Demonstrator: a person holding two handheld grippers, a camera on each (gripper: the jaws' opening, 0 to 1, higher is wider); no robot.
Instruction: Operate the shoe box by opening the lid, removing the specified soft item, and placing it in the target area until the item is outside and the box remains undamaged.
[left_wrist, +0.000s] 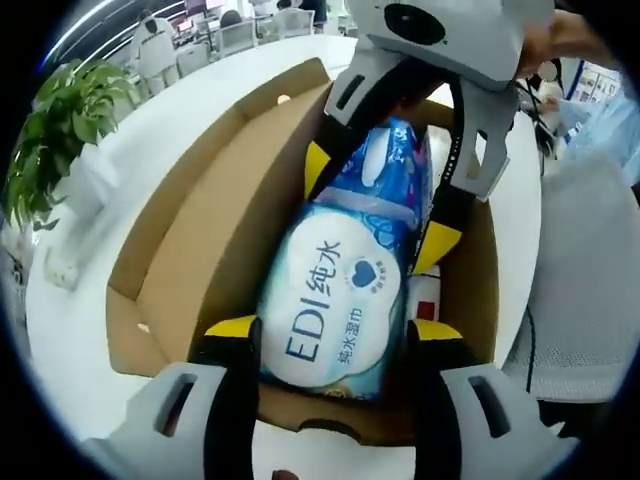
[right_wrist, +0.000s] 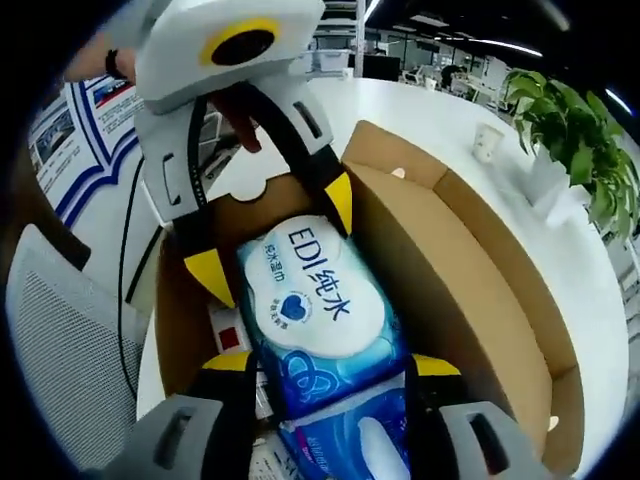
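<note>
Both grippers pinch the blue-and-white soft wet-wipes pack (left_wrist: 345, 300) mid-frame, inside the open brown cardboard shoe box (left_wrist: 215, 230): left gripper (left_wrist: 335, 345) at one end, right gripper (right_wrist: 335, 385) at the other, apparently so it lifts out level.

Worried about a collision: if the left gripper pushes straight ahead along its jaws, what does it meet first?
Probably the right gripper, facing it across the wet wipes pack both straddle inside the shoe box; depth unclear.

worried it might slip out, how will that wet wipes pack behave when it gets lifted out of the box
The wet wipes pack looks soft and bulging, so it will probably sag where it isn't supported. Its glossy film wrap may be slippery. A hand-held gripper at each end, left and right, should help it clear the cardboard box.
</note>
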